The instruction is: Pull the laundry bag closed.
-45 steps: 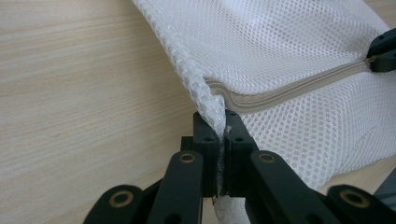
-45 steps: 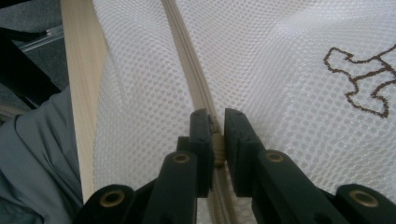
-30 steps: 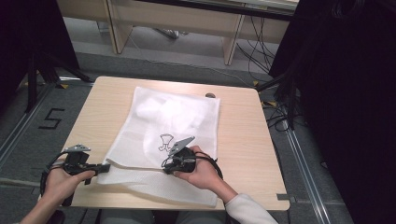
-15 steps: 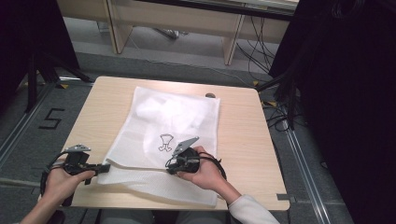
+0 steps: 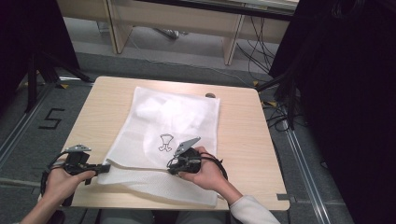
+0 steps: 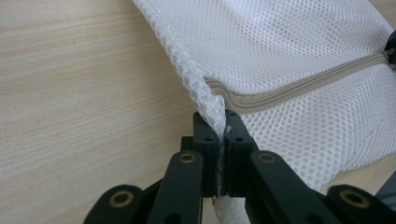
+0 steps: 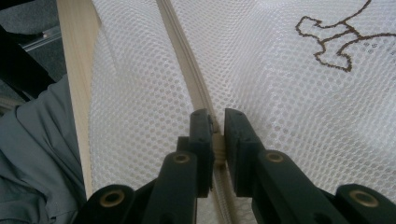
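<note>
Compared with a second ago, the right gripper (image 5: 173, 164) is sitting a little farther toward the table's right edge along the zipper (image 7: 184, 51), moving away from the left gripper (image 5: 105, 168), which is staying put at the bag's corner. That is reading as the zipper being run along its track, with more of the seam now lying between the two tools, though whether the line behind is opening or closing is too fine to tell. The white mesh laundry bag (image 5: 173, 116) is lying flat in the middle of the table (image 5: 243, 135), its near end reaching the front edge, its far end close to the back edge, a small dark outline print (image 5: 165, 142) near the right hand (image 5: 208, 172). In the left gripper view the jaws are pressing together on the bag's corner fold (image 6: 212, 109), mesh squeezed flat between the pads, just beside the zipper's end. In the right gripper view the jaws are standing narrow, pinching a small beige piece on the zipper line, likely the slider or pull; a thin gap is showing each side. The left hand (image 5: 60, 179) is anchoring near the table's front-left corner, keeping the seam taut.
</note>
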Motion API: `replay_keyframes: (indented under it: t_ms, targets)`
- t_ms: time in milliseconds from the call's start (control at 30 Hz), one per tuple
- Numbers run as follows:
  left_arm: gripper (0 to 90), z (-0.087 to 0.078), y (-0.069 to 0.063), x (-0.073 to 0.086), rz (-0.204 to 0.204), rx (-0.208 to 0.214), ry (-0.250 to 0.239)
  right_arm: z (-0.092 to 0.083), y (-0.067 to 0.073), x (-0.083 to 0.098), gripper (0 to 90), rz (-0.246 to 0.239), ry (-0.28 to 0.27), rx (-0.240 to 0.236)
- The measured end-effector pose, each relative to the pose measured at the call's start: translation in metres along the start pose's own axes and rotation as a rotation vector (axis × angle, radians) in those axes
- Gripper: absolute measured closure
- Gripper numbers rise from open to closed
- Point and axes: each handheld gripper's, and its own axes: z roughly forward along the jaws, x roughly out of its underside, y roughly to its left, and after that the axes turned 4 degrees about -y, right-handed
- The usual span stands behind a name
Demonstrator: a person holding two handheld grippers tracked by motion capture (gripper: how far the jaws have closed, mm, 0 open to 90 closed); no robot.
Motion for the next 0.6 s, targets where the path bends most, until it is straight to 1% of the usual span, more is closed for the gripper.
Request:
replay_keyframes:
  t_ms: [67,133,200,233,300,400,467,500,533,567,600]
  targets:
    - [85.6,-0.0001,0.0000,-0.0001,0.000,0.001,-0.001,-0.0001,-0.0006,0.0000,82.8,-0.013,-0.012,0.018]
    - [85.6,0.0012,-0.0014,0.0002,-0.019,-0.002,-0.019,-0.0001,-0.0005,0.0000,82.7,-0.007,-0.007,0.016]
    - [85.6,-0.0002,0.0000,-0.0001,0.001,0.001,0.000,-0.0003,-0.0005,0.0001,82.7,-0.011,-0.010,0.019]
    - [85.7,0.0007,-0.0010,0.0001,-0.014,0.001,-0.013,-0.0002,-0.0005,0.0001,82.7,-0.013,-0.012,0.019]
    - [85.6,-0.0001,-0.0001,-0.0001,-0.003,0.002,-0.004,-0.0004,-0.0007,0.0000,82.8,-0.010,-0.011,0.013]
    - [85.6,-0.0005,0.0000,-0.0001,-0.001,0.002,-0.008,-0.0021,-0.0002,-0.0003,82.7,-0.010,0.001,0.014]
    - [85.6,-0.0005,0.0002,-0.0001,-0.001,0.003,-0.008,-0.0016,-0.0003,0.0002,82.7,-0.013,-0.007,0.020]
    - [85.6,-0.0003,0.0000,-0.0001,-0.002,0.001,-0.007,-0.0024,-0.0009,0.0003,82.7,-0.018,-0.003,0.013]
    - [85.6,-0.0001,-0.0002,0.0000,-0.004,0.002,-0.007,-0.0033,0.0003,0.0009,82.7,0.004,0.001,0.014]
    - [85.6,0.0006,-0.0013,0.0002,-0.014,0.000,-0.016,-0.0041,-0.0002,0.0019,82.8,0.002,0.006,0.026]
    - [85.6,0.0001,-0.0006,0.0001,-0.010,0.001,-0.011,-0.0039,-0.0003,0.0025,82.8,0.003,-0.001,0.027]
